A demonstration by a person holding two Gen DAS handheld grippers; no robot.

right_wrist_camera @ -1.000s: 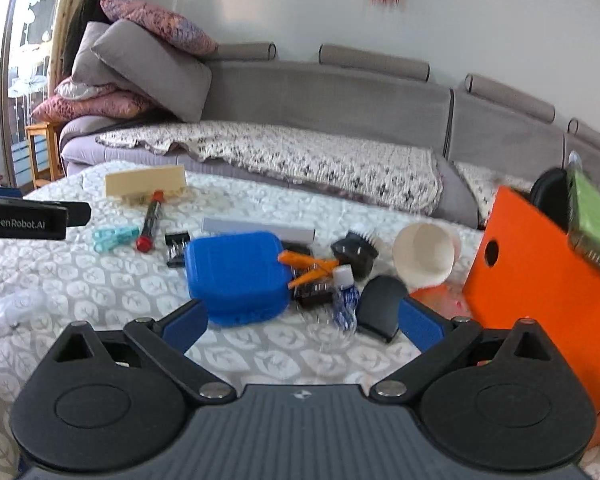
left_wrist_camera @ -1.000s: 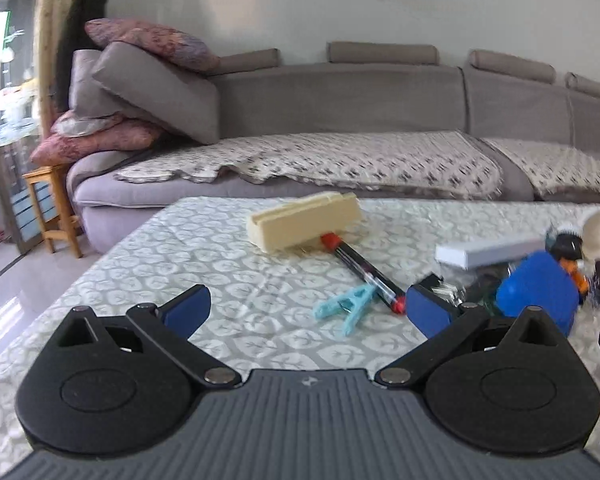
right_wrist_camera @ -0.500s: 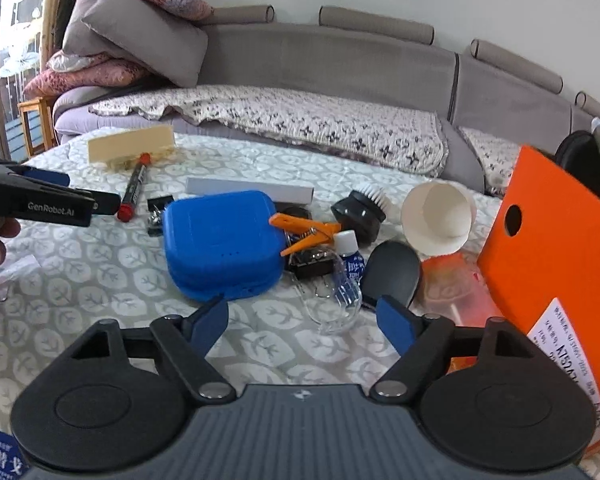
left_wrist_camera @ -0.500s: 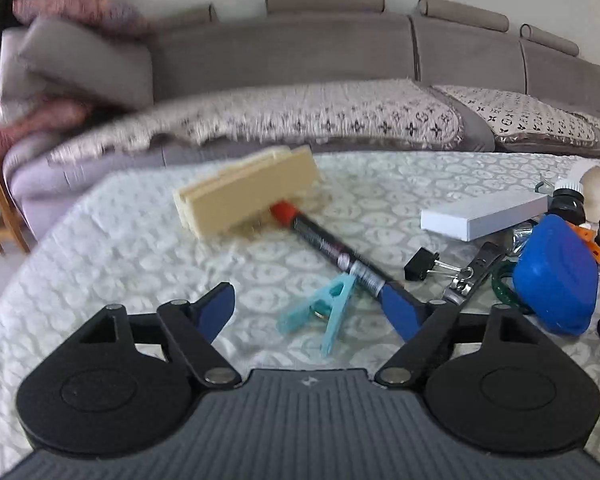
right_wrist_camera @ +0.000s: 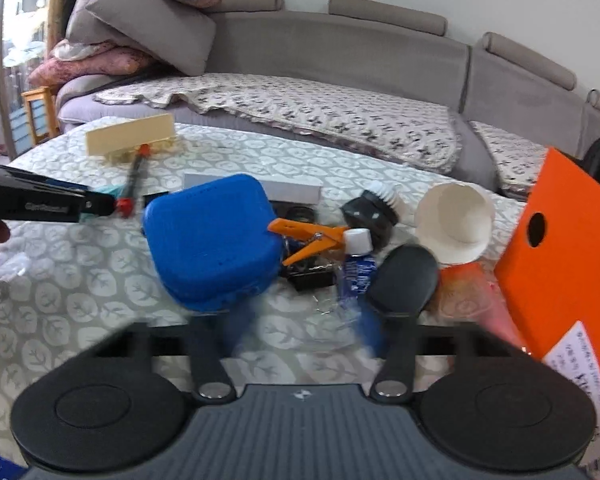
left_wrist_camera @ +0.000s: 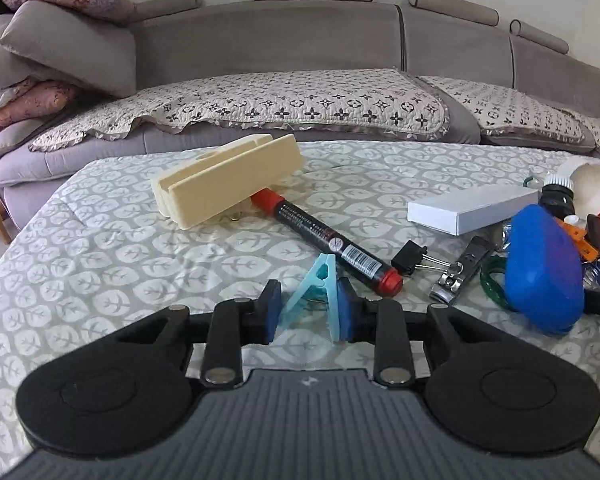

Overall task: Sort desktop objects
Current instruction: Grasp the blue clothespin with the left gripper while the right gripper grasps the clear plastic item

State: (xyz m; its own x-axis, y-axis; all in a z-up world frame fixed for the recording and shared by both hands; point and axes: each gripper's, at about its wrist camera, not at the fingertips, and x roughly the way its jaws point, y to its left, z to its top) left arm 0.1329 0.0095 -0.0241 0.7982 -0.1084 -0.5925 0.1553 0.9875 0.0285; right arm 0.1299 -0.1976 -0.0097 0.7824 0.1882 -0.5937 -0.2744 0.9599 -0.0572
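Light-blue clothespin [left_wrist_camera: 314, 296] lies on the table [left_wrist_camera: 100, 248] beside the red marker [left_wrist_camera: 328, 240], and the left gripper [left_wrist_camera: 309, 312], just closing, presses it between both pads. The right gripper [right_wrist_camera: 304, 336] has been closing too; its blurred pads stand before the blue case [right_wrist_camera: 210, 240], and I cannot tell if they hold anything.

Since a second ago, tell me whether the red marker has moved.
No. The red marker keeps one end at the cream slotted block.

Right gripper [right_wrist_camera: 304, 332] fingertips motion-blurred; orange box [right_wrist_camera: 560, 264] cut by right edge
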